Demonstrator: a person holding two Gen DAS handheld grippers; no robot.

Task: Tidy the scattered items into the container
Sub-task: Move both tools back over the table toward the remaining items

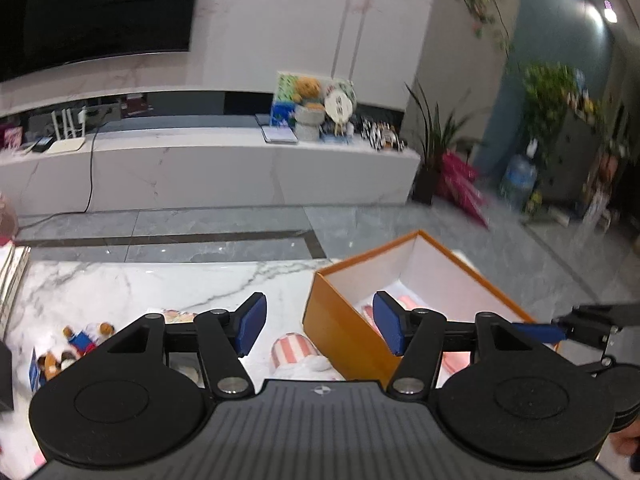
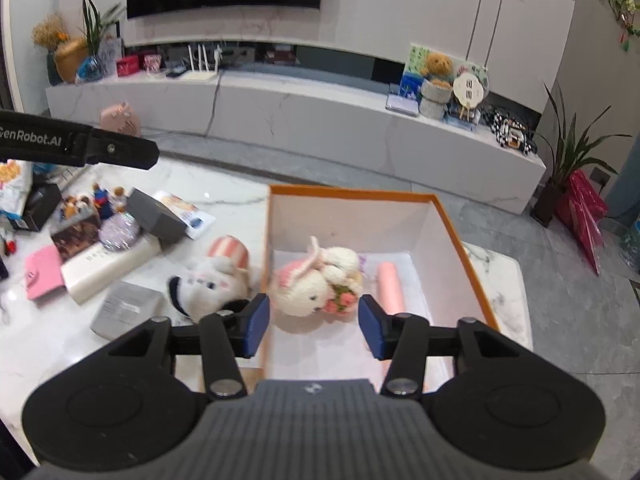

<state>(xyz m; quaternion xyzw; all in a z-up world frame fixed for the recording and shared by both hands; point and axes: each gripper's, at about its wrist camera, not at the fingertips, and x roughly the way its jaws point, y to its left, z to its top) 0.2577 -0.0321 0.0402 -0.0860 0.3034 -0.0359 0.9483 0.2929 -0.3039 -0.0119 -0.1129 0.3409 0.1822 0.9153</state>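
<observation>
Right gripper (image 2: 314,330): fingers apart, nothing between them, hanging above the near end of the orange box (image 2: 464,236). The knitted rabbit (image 2: 310,286) lies loose on the box floor just below, beside a pink roll (image 2: 390,282) along the right wall.

Left gripper (image 1: 320,326): fingers apart too, empty, sitting over the left wall of the same box. The plush with striped hat (image 1: 294,354) is on the desk (image 1: 160,284) just outside that wall, almost touching it.

Task state, my read: two items in, plenty left — the plush, grey boxes, a pink wallet (image 2: 42,274), books, small figures (image 2: 106,196) further left.

Risks:
- Plush is hard against the box wall. Coming down for it, one finger likely hits the rim or shoves the box toward the desk's right edge.
- Box sits near the far right corner of the desk; not much margin there if pushed.
- Both grippers crowd the box; the right one shows at the left view's right side. A swing across could clip it.
- The left pile is tightly packed, so a wide approach could knock neighbours.

Open room: bare marble between the pile and box, and the box's middle floor.
</observation>
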